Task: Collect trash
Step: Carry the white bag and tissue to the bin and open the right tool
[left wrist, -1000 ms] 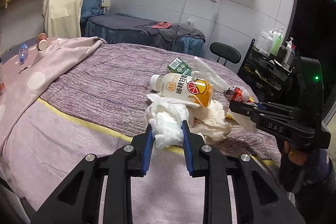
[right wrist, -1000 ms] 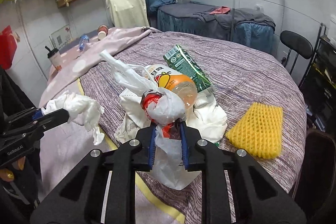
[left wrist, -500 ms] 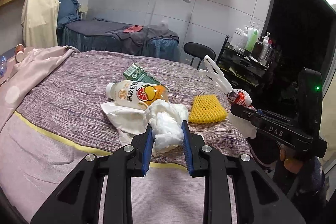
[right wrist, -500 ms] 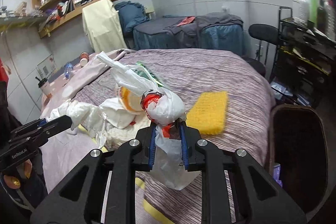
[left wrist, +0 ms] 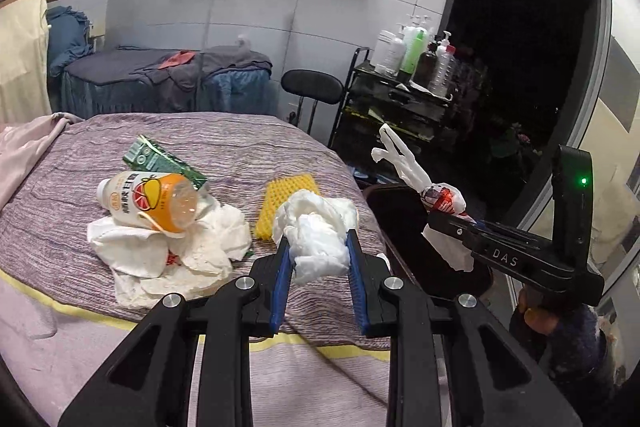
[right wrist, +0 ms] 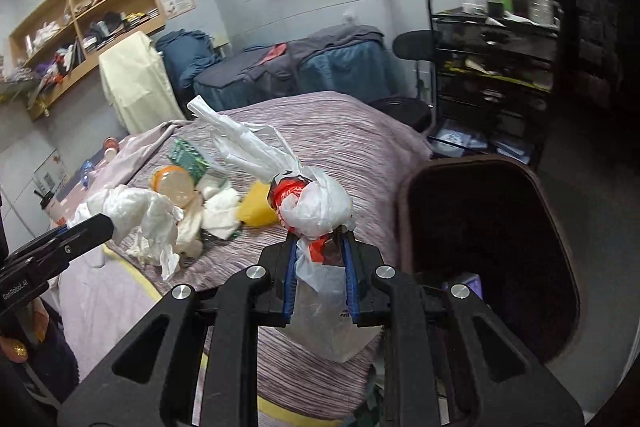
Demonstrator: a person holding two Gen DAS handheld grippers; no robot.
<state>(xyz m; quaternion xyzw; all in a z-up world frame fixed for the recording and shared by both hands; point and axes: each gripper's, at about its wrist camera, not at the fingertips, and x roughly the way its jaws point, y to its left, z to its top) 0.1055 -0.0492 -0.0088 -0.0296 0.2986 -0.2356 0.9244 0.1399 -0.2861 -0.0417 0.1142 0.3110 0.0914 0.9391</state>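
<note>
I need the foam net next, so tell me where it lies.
The yellow foam net lies on the bed, right of the orange bottle and tissue pile, just beyond the left claw in its view.

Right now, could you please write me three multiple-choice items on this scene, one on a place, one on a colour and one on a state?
1. Where does the bottle lie?
A. on the tissues on the bed
B. in the bin
C. on the cart

2. What colour is the foam net?
A. blue
B. yellow
C. red

3. What is the left gripper doing?
A. standing open with nothing in it
B. clamping the carton
C. clamping a tissue wad

Answers:
1 A, the bottle lies on its side on crumpled white tissues on the striped cover.
2 B, the net beside the wad is bright yellow.
3 C, both blue pads press against the white wad.
</note>
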